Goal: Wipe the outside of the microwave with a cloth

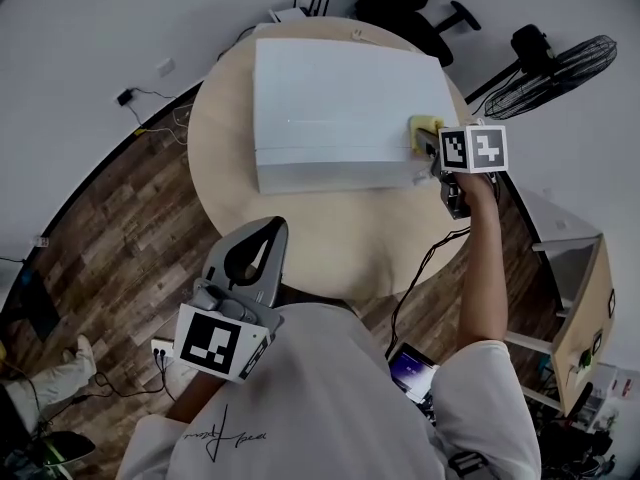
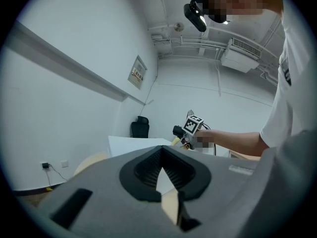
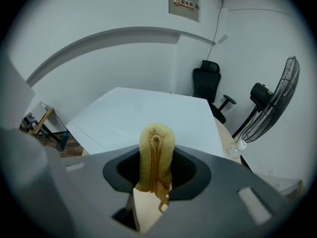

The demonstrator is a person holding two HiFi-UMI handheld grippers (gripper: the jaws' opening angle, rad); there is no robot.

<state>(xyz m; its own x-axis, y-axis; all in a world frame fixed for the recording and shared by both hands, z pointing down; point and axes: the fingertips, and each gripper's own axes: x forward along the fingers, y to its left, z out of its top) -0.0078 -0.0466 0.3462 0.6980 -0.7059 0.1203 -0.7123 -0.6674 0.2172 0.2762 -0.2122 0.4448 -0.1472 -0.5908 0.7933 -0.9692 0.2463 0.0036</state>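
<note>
Microwave point(image 1: 340, 98): white box, sits centre-rear on round tabletop point(image 1: 300, 238), long axis running L-R across the person's front.

R tongs point(image 1: 427, 140): closed on yellow cloth point(image 1: 424, 125). The cloth is bunched into a fold betw. the pads, with the fold top protruding fwd. Cloth sits at the top panel's R end, near the front edge; contact w/ panel appears made but can't be confirmed.

L tongs point(image 1: 268, 230): closed, nothing held, down by the person's torso, well apart from the microwave.

Key relation: nearly the whole top panel lies to the L of the cloth, along the long axis. R hand is nearer by far. Likely next stroke is R-to-L along that axis; front and side faces probably follow.
</note>
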